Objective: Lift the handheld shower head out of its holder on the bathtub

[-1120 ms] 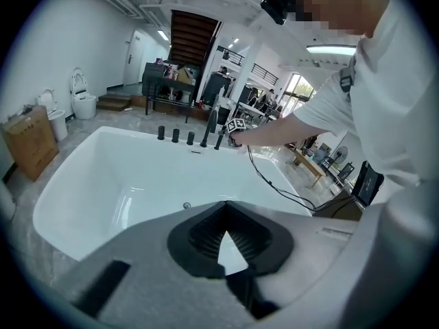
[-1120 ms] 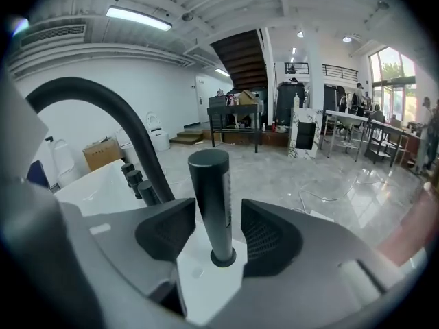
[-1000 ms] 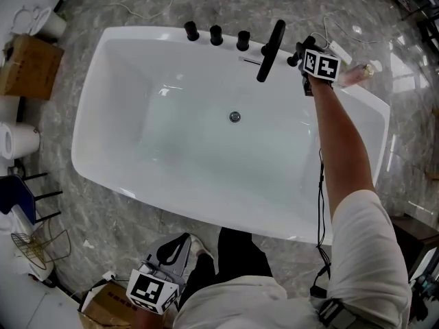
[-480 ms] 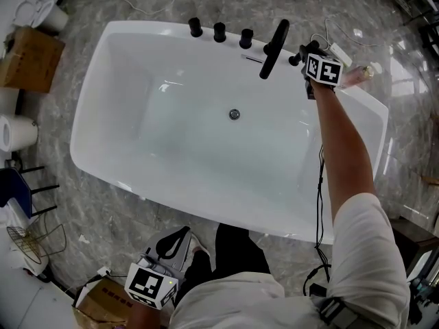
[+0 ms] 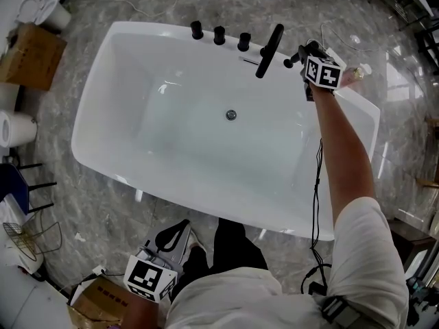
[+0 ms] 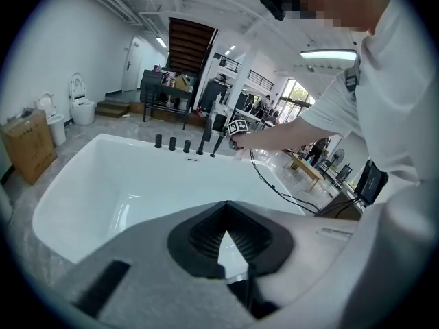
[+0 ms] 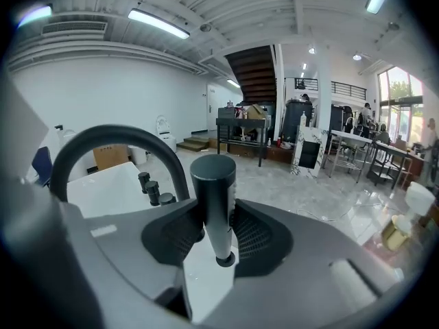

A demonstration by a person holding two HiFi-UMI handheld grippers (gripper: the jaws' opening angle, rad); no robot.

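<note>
1. White bathtub (image 5: 192,149) across the middle of the head view, black fittings in a row on its far rim.
2. Right gripper (image 5: 300,53) out at arm's length over the far right corner of that rim. Jaws just been closing, now clamped on the shower head (image 7: 213,184), one pad against each side.
3. Left gripper (image 5: 180,230) low beside the person's legs, well apart from the fittings. Jaws together, nothing between.
4. Arched black spout (image 5: 269,50) just left of the right gripper.
5. Shower head: black cylinder, near upright, top end above the pads, lower end showing against the white rim. Holder not made out.
6. Three black knobs (image 5: 219,35) left of the spout.
</note>
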